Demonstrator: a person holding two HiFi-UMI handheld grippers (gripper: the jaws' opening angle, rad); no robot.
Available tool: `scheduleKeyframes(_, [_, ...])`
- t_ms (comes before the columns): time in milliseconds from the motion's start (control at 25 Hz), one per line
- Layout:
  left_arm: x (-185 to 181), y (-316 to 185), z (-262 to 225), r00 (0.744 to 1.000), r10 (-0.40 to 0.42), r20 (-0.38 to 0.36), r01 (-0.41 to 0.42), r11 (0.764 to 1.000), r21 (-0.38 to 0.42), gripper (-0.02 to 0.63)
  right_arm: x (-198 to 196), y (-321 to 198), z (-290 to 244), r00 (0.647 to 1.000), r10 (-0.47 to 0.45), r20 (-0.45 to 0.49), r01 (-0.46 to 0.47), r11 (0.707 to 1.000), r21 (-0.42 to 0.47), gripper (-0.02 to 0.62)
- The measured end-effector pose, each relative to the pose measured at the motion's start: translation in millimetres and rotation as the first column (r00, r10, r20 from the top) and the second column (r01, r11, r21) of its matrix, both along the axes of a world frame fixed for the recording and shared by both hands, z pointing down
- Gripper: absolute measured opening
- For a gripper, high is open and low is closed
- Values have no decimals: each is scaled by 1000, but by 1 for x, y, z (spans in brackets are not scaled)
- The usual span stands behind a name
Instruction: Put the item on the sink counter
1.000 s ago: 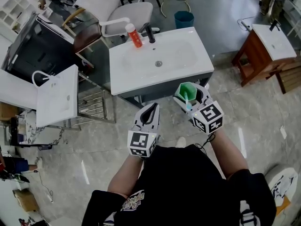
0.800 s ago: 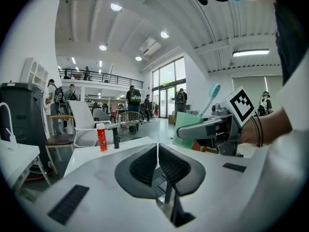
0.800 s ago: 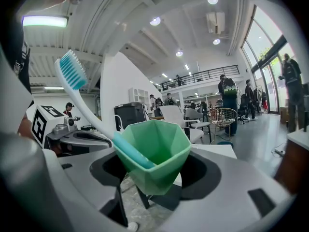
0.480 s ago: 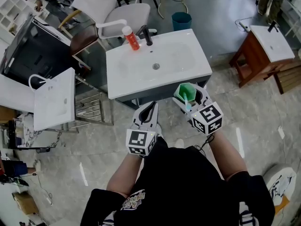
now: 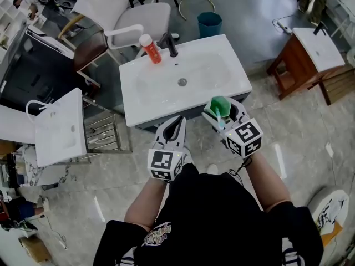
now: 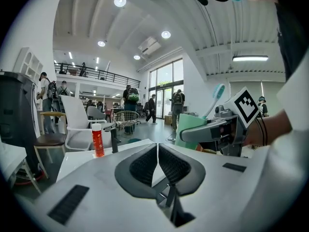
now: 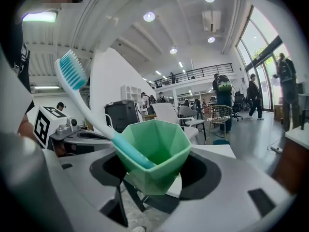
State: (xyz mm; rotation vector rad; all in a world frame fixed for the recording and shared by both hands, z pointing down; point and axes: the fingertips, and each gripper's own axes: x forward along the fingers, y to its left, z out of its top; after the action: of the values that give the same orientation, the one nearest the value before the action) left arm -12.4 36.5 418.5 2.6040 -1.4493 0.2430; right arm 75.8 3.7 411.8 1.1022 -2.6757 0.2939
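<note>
A green faceted cup point(image 5: 219, 106) point(image 7: 154, 153) with a blue-and-white toothbrush point(image 7: 91, 112) leaning in it sits between the jaws of my right gripper point(image 5: 220, 111) point(image 7: 155, 178), which is shut on it. The cup hangs just before the front edge of the white sink counter point(image 5: 161, 107) point(image 6: 82, 161), near its right corner. My left gripper point(image 5: 176, 127) point(image 6: 157, 161) is shut and empty, its tips at the counter's front edge, left of the cup. From the left gripper view the cup point(image 6: 190, 129) and right gripper point(image 6: 219, 129) show at right.
On the counter's back edge stand a red bottle point(image 5: 150, 49) point(image 6: 98, 140) with a white cap and a black faucet point(image 5: 171, 44). White chairs point(image 5: 119, 10) stand behind the sink. A second white basin point(image 5: 58, 127) is at left, a wooden stand with basin point(image 5: 305, 54) at right.
The sink counter has drawn closer to both grippers as the person stepped toward it. Both grippers keep their pose, and the cup stays held.
</note>
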Motion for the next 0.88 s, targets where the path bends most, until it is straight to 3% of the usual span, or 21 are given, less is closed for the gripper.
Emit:
scheduleKeyframes(480, [-42, -71, 7, 998, 69, -7, -69, 997, -17, 21, -47, -67, 9, 999, 47, -14, -47, 999, -19, 351])
scheduleKeyframes(880, [-70, -100, 16, 989, 146, -9, -147, 989, -26, 21, -84, -104, 18, 995, 94, -23, -94, 995, -26, 351])
